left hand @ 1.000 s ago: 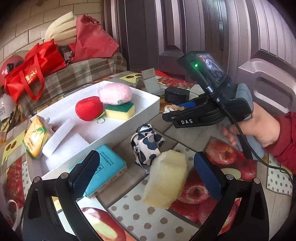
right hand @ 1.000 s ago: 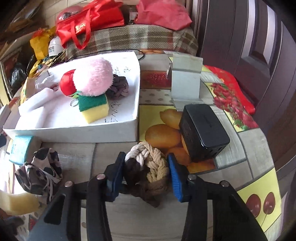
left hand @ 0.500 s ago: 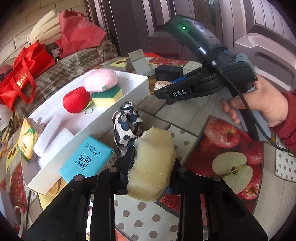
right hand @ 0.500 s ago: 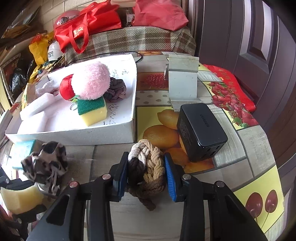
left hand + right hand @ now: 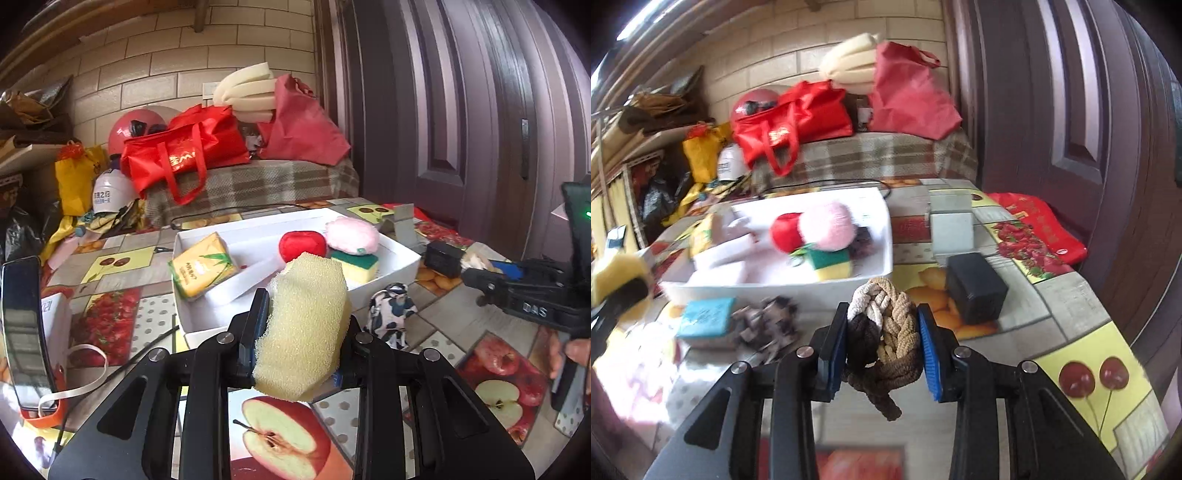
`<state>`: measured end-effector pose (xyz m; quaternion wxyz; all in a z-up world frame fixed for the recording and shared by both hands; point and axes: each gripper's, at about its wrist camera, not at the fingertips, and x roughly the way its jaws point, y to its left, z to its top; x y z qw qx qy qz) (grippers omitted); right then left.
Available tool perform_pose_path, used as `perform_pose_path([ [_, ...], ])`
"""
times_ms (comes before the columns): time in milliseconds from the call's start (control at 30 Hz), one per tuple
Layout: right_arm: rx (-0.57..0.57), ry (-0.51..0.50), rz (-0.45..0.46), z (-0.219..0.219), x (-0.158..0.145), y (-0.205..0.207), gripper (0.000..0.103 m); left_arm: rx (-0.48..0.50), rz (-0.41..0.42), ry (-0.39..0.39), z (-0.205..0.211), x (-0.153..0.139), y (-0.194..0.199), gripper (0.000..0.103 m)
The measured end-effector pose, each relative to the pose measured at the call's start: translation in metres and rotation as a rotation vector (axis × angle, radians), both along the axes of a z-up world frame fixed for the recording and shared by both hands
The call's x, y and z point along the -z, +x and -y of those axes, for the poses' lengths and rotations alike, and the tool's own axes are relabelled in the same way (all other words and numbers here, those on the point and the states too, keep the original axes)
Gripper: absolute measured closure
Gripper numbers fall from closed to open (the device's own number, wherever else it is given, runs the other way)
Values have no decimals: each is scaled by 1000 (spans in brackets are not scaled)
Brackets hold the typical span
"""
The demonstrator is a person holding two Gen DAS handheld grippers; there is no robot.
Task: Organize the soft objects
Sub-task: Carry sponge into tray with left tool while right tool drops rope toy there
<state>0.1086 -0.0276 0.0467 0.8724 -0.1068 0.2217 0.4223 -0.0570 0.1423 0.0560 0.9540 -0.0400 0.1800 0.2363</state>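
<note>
My left gripper (image 5: 303,328) is shut on a pale yellow sponge (image 5: 304,328) and holds it above the table, in front of the white tray (image 5: 388,275). My right gripper (image 5: 882,332) is shut on a braided brown and cream rope knot (image 5: 886,328), lifted just before the tray's (image 5: 798,290) near wall. The tray holds a red plush ball (image 5: 303,243), a pink fluffy ball (image 5: 352,236), a green-yellow sponge (image 5: 356,262), a yellow tissue pack (image 5: 201,267) and white foam pieces. A cow-print cloth (image 5: 389,314) lies on the table beside the tray.
A black box (image 5: 975,288) and a grey stand (image 5: 951,230) sit right of the tray. A teal pack (image 5: 705,317) lies in front of it. A phone (image 5: 22,332) stands at the left. Red bags (image 5: 184,151) sit on a plaid bench behind.
My left gripper closed on the yellow sponge and lifted it toward the tray. My right gripper, shut on the rope knot, lifted it off the table.
</note>
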Motion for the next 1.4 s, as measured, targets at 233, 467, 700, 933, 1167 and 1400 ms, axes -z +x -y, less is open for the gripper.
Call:
perform_pose_path([
  [233,-91,24,22,-2,-1,-47,67,-68,-6,34,1,3,-4,76],
  [467,-89,7,44,-23,1,-56,67,-149,-25,25,-8,4,-2,76],
  [700,12,52,-47,-35,2,-11,67,-231,-21,15,-41,4,7,76],
  [933,13,69,-9,-70,-1,6,67,-221,-9,17,-58,4,26,76],
  [1167,-67,9,41,-125,-1,0,67,-214,-44,5,-79,3,58,75],
  [1400,-51,-33,-13,-164,3,18,67,-265,-90,-2,-97,6,82,75],
])
